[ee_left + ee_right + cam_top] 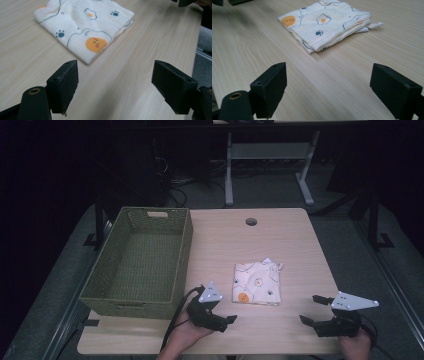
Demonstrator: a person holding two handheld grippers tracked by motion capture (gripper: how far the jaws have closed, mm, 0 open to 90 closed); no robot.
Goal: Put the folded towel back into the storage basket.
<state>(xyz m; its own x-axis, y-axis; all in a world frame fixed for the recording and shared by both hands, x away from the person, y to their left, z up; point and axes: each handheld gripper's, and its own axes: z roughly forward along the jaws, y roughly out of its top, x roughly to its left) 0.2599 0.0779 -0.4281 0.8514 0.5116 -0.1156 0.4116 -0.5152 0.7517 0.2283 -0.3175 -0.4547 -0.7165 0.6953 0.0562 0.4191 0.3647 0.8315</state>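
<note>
Here the folded cloth lies flat on the wooden table, just right of the green woven basket and apart from its wall, with bare wood between the two. It is a pale square printed with fried eggs, paw marks and an orange face, folded into several layers; in the right gripper view the stacked edges face that gripper, and a loose corner sticks out at the cloth's far end. The left gripper sits near the table's front edge, close to the basket's near right corner and just short of the cloth's near left corner. Its jaws stand wide apart with nothing between them, and in the left gripper view the cloth lies straight ahead and slightly to the left, its near corner pointing back between the jaws. The right gripper is farther off, well to the right of the cloth and about level with its near edge, aimed leftward toward it; its jaws are likewise spread wide and empty. The cloth is nearly square, its slightly longer side running away from the person, so no axis much favours one approach. What the next move seems to turn on is nearness: the left gripper is the closer one and would need only a short push forward to reach the near corner, while the right would have to cross open table first.
</note>
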